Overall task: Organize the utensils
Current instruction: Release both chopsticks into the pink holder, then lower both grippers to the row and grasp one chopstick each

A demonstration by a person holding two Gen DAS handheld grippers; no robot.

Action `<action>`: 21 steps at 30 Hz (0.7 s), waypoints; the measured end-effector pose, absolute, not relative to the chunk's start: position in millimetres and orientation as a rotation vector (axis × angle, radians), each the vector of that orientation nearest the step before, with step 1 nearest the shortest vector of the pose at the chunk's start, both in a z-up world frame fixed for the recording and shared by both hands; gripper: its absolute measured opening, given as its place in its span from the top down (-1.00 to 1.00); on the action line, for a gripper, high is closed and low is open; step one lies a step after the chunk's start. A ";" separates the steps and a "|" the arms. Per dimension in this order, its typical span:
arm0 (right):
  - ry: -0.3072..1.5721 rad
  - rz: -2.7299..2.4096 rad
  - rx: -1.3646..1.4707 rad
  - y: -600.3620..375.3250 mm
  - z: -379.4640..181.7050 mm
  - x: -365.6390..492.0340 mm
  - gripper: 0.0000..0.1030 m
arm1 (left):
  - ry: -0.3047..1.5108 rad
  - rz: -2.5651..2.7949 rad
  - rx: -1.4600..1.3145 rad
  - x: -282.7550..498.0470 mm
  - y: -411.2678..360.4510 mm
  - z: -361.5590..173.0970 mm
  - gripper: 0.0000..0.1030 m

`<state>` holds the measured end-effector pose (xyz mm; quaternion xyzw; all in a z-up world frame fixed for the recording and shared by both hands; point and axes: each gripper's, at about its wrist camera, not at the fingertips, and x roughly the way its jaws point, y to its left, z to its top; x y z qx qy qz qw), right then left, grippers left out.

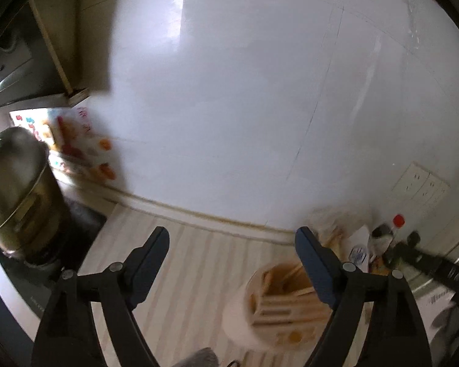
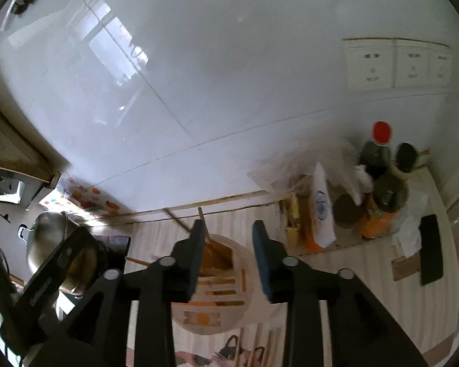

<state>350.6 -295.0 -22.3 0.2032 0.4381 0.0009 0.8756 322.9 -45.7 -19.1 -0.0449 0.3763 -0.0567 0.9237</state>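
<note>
Above utensil holder (image 2: 212,284), right hand-held gripper (image 2: 229,260) tilted down, jaws parted, empty

The utensil holder (image 2: 217,284) stands on the counter (image 2: 345,275) in front of the wall (image 2: 229,76), with chopsticks (image 2: 211,241) standing in it. Left of the holder sits a metal pot (image 2: 49,238) on the stove (image 1: 12,278). Right of the holder, against the wall, bottles (image 2: 379,153) and bags (image 2: 319,211) crowd together. The sockets (image 2: 397,62) are on the wall above the bottles.
</note>
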 end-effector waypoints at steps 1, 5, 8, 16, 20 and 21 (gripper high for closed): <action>0.909 -0.003 0.423 -296.8 -19.5 344.7 0.22 | 0.795 -0.103 -0.071 316.0 -42.4 -24.5 -0.67; 0.908 -0.031 0.418 -299.5 -22.4 319.0 0.06 | 0.843 -0.075 -0.031 294.9 -33.9 -47.1 -1.00; 0.924 -0.046 0.402 -296.1 -32.2 299.2 -0.10 | 0.874 -0.051 -0.010 283.4 -30.2 -67.0 -1.00; 1.000 -0.068 0.329 -278.6 -96.0 264.5 -0.70 | 1.018 -0.007 0.045 259.1 -26.3 -138.3 -1.00; 1.110 -0.089 0.331 -275.6 -151.1 257.0 -0.70 | 1.082 0.030 0.110 251.5 -27.0 -178.4 -1.00; 1.139 -0.095 0.332 -275.0 -164.6 255.3 -0.70 | 1.103 0.043 0.136 249.8 -27.5 -192.3 -1.00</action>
